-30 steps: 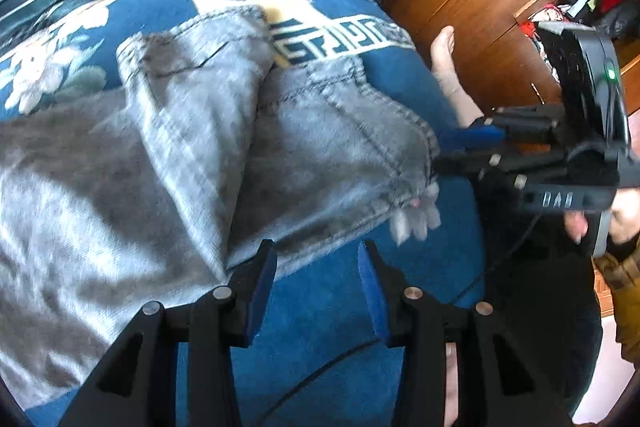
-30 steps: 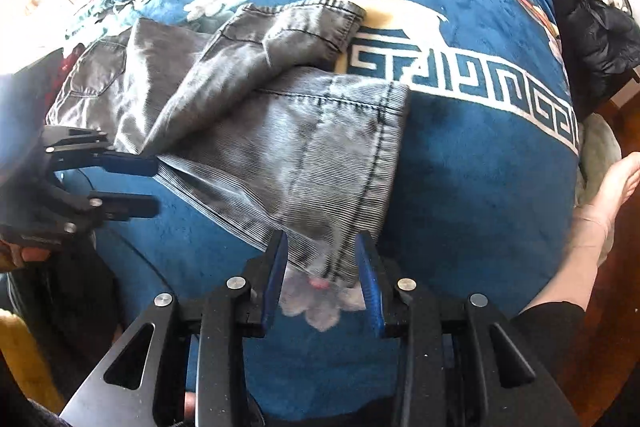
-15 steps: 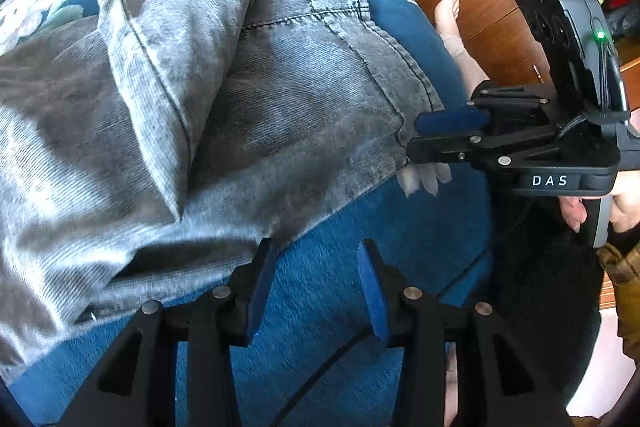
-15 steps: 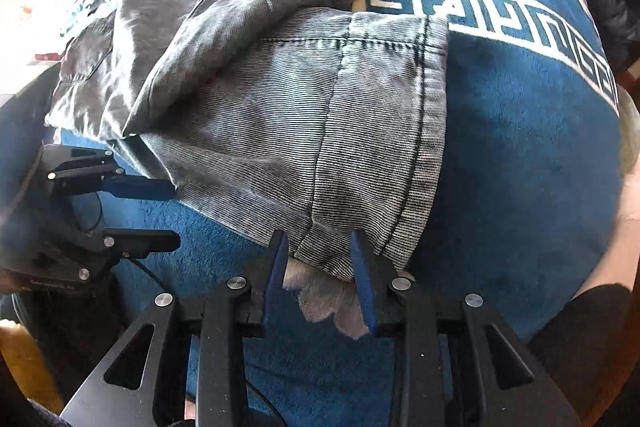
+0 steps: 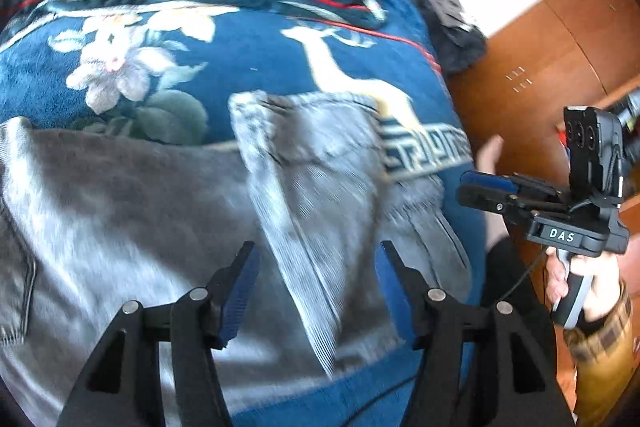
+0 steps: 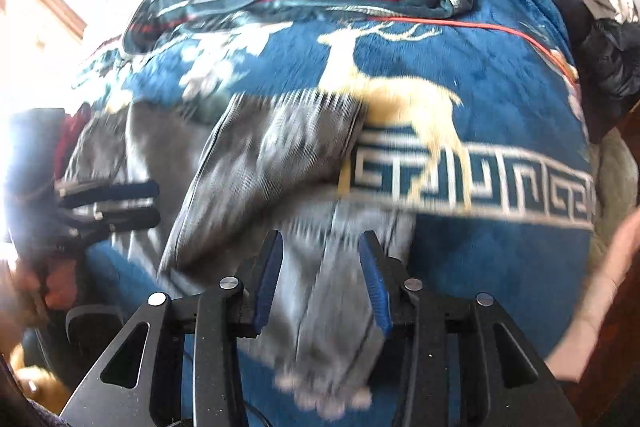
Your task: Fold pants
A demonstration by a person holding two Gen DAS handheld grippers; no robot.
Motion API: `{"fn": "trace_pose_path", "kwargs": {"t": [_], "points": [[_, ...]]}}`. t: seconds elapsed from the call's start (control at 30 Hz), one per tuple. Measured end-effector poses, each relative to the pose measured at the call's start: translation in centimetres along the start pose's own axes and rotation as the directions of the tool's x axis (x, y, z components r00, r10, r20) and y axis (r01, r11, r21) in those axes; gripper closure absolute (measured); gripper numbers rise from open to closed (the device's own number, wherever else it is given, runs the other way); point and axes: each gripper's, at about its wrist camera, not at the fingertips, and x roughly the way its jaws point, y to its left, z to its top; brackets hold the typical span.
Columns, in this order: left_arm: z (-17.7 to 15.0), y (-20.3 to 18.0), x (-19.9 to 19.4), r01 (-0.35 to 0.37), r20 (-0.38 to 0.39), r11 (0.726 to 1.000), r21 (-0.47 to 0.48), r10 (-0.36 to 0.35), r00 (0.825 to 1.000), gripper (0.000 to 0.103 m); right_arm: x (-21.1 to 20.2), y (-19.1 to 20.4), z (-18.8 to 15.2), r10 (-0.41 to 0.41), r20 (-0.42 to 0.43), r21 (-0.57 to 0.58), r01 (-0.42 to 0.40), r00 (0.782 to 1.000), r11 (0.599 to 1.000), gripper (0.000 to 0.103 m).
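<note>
Tools [image 5: 316, 291] wider apart than before

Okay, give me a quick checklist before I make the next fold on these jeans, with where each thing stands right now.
1. Left gripper free of cloth: ok; its jaws are opening above the grey jeans, nothing pinched.
2. Right gripper grip on the leg hem: not ok; jaws opening, denim lies between the pads without being pressed.
3. Legs stacked evenly: not ok; the upper leg lies askew across the lower.
4. Blue blanket has room beyond the jeans: ok.
5. Waistband flat: cannot tell; blurred at the edge of the left wrist view.
</note>
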Motion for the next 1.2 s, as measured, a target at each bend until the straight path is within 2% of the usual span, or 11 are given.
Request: {"fn": "trace_pose_path", "kwargs": {"t": [0.27, 0.47, 0.5, 0.53, 0.57, 0.6, 0.67, 0.83, 1.0, 1.07, 1.2], "points": [[4.0, 2.1, 4.0, -0.021, -0.009, 0.998, -0.061, 0.02, 1.0, 0.041, 5.6, -2.3, 5.2, 0.073, -0.01, 0.109, -0.072, 0.997, 0.991, 0.065], [5.5, 3.4, 5.7, -0.01, -0.018, 0.996, -0.087, 0.009, 1.0, 0.043, 8.3, -3.5, 7.2, 0.073, -0.021, 0.152, -0.069, 0.997, 0.986, 0.067], [5.7, 3.4, 6.0, -0.012, -0.023, 0.996, -0.086, 0.011, 1.0, 0.045, 8.4, -3.5, 7.3, 0.074, -0.014, 0.153, -0.071, 0.997, 0.986, 0.077], [5.8, 3.4, 6.2, -0.019, -0.024, 0.996, -0.081, 0.017, 1.0, 0.051, 8.4, -3.5, 7.3, 0.076, -0.009, 0.154, -0.073, 0.997, 0.985, 0.078], [5.9, 3.3, 6.4, -0.026, -0.024, 0.997, -0.074, 0.024, 0.999, 0.074, 8.2, -3.5, 7.2, 0.079, -0.002, 0.151, -0.077, 0.997, 0.986, 0.081], [5.9, 3.3, 6.5, -0.03, -0.029, 0.997, -0.074, 0.028, 0.999, 0.084, 7.9, -3.3, 7.1, 0.075, 0.009, 0.14, -0.075, 0.997, 0.987, 0.082], [5.7, 3.4, 6.0, 0.002, -0.013, 0.996, -0.091, -0.004, 1.0, 0.088, 6.9, -2.9, 6.7, 0.062, 0.028, 0.119, -0.065, 0.998, 0.991, 0.083], [4.4, 1.4, 3.3, 0.079, 0.037, 0.996, -0.04, -0.078, 0.996, 0.088, 3.2, -2.3, 5.5, 0.08, 0.082, 0.107, -0.088, 0.993, 0.99, 0.083], [2.3, -2.9, 0.1, 0.176, 0.039, 0.981, 0.081, -0.179, 0.983, 0.088, -1.1, -2.1, 2.7, 0.067, 0.105, 0.089, -0.076, 0.992, 0.993, 0.083], [1.1, -5.0, -0.4, 0.205, 0.021, 0.97, 0.132, -0.21, 0.978, 0.088, -2.0, -2.6, 1.2, 0.053, 0.087, 0.087, -0.061, 0.995, 0.994, 0.082], [-1.5, -8.8, 1.7, 0.226, -0.075, 0.953, 0.203, -0.215, 0.974, 0.088, -1.9, -4.1, -2.5, -0.05, -0.009, 0.103, 0.051, 0.999, 0.993, 0.078]]}}
